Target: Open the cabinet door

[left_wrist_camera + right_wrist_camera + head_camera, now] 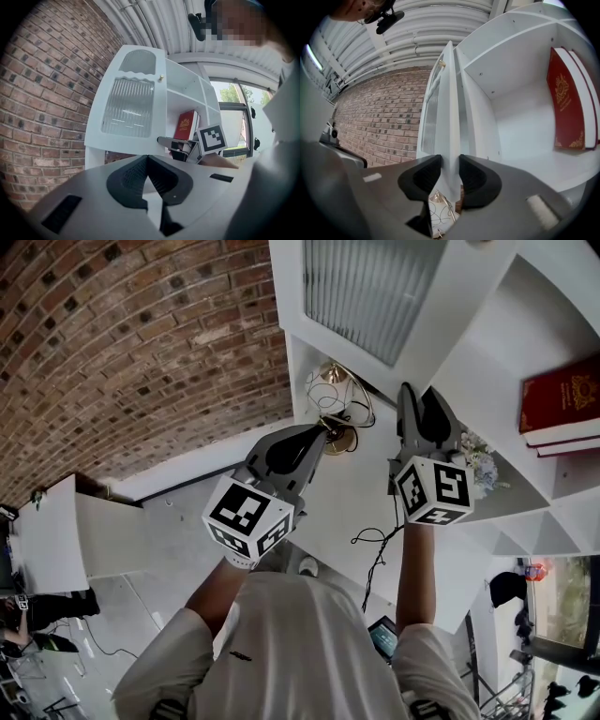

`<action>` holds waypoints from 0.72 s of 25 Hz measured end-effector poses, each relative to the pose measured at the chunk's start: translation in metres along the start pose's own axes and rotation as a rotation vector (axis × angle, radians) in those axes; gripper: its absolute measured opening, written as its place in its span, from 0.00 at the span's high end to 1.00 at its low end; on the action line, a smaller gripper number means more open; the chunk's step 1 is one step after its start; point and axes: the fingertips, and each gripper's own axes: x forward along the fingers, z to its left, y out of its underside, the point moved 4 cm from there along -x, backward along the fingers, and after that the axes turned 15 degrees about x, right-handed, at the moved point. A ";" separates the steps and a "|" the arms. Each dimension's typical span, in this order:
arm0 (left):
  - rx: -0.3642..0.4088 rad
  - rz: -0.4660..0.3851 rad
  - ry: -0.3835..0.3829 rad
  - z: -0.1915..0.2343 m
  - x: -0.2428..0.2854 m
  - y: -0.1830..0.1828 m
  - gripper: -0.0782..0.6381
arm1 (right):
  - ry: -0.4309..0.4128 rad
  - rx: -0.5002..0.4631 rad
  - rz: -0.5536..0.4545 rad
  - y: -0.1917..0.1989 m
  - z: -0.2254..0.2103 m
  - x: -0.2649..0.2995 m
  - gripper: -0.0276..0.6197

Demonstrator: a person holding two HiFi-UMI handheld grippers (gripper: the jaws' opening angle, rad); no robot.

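Red brick wall [122, 343] runs behind the white open-shelved cabinet [487, 362], whose white door with a ribbed glass panel [449, 112] stands edge-on at 12 o'clock in my right gripper view. My right gripper [450, 165] is clamped on that door's free edge, with a red hardback book [567, 108] at 3 o'clock on the shelf. My left gripper [148, 159] has its 2 jaws together, holding nothing.

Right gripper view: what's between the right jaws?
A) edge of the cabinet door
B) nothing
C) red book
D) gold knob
A: the right gripper has a pad on each side of the thin edge of the cabinet door, while the red book stands apart on its shelf.
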 end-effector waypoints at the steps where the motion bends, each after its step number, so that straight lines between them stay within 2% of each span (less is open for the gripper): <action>1: -0.001 0.000 -0.003 0.000 -0.002 0.000 0.88 | 0.000 0.002 0.001 0.000 0.001 -0.001 0.75; 18: -0.009 -0.003 -0.030 -0.004 -0.036 0.000 0.88 | -0.006 0.020 0.009 0.005 0.028 -0.019 0.78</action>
